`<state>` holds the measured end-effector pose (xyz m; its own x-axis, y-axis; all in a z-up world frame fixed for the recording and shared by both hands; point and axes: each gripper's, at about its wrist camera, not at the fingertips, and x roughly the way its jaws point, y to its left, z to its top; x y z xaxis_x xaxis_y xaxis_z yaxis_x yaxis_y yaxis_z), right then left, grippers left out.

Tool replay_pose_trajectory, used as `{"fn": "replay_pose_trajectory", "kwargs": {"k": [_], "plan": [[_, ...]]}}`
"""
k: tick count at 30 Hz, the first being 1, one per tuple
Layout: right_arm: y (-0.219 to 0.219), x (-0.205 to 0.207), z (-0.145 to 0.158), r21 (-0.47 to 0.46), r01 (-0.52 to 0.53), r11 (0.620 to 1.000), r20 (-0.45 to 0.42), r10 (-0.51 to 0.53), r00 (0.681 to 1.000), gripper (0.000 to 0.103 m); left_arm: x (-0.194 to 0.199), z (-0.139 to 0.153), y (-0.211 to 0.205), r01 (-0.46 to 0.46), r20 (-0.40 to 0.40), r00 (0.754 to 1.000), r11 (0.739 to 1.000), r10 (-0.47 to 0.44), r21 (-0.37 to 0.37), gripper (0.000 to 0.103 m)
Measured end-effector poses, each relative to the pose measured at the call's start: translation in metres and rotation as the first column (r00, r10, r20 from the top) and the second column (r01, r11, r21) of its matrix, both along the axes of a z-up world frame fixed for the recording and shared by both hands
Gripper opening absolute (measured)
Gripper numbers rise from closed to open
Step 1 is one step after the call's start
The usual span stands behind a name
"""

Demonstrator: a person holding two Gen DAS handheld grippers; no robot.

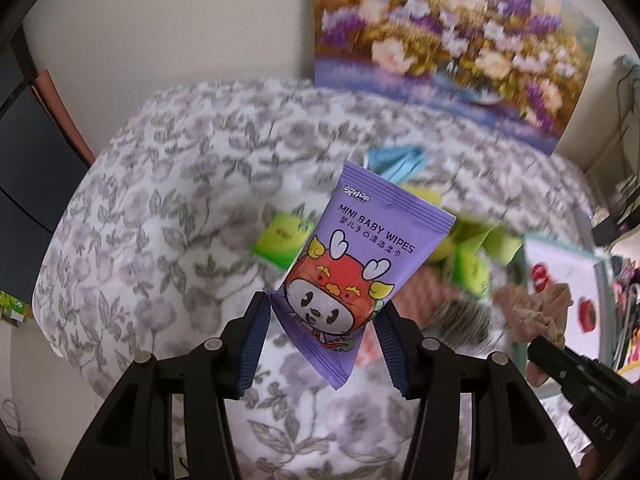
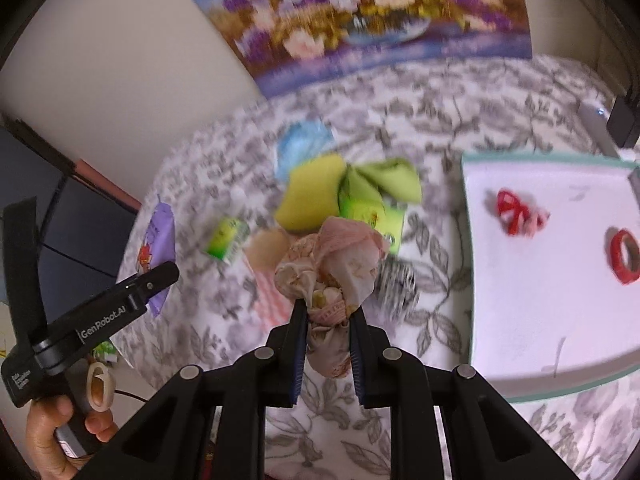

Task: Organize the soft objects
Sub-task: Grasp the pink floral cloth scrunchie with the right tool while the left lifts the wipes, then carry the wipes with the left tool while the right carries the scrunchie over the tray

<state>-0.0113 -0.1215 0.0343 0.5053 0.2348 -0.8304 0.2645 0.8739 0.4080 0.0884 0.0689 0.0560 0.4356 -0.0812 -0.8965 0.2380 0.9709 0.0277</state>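
Item: baby wipes packet (image 1: pixel 352 264), clamped in my left claw (image 1: pixel 322 320), long axis toward one o'clock. Right claw (image 2: pixel 329 312) grips crumpled cloth (image 2: pixel 336 264).

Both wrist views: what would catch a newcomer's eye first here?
The purple baby-wipes pack clamped in the left gripper, held above the floral cloth. Then the crumpled pink fabric bundle pinched in the right gripper, with a white tray to its right and a flower painting behind.

Both hand-held grippers, left (image 1: pixel 322 320) and right (image 2: pixel 328 316), point downward, clamped.
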Motion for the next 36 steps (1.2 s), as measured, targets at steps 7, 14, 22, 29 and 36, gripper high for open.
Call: {"fn": "replay_pose_trajectory", "kwargs": {"k": [7,14,22,29,36], "plan": [[-0.003,-0.002,0.028,-0.017,0.032,0.999,0.091,-0.031,0.995,0.02,-0.003,0.033,-0.015,0.012,0.073,0.997,0.998,-0.008,-0.054,0.054],[-0.028,0.003,0.017,-0.05,0.107,0.993,0.053,-0.104,0.993,0.02,-0.007,0.034,-0.05,0.048,0.081,0.996,0.997,-0.042,-0.065,0.054],[-0.107,-0.019,0.009,-0.081,0.323,0.943,0.018,-0.323,0.946,0.02,-0.022,0.018,-0.119,0.166,0.079,0.983,0.986,-0.164,-0.027,0.055],[-0.169,-0.049,0.01,-0.121,0.486,0.865,0.006,-0.489,0.872,0.02,-0.045,-0.008,-0.178,0.299,0.037,0.953,0.954,-0.299,0.012,0.055],[-0.215,-0.088,0.005,-0.204,0.608,0.767,-0.017,-0.624,0.781,0.02,-0.076,-0.028,-0.227,0.429,-0.01,0.903,0.903,-0.429,0.005,0.055]]}}
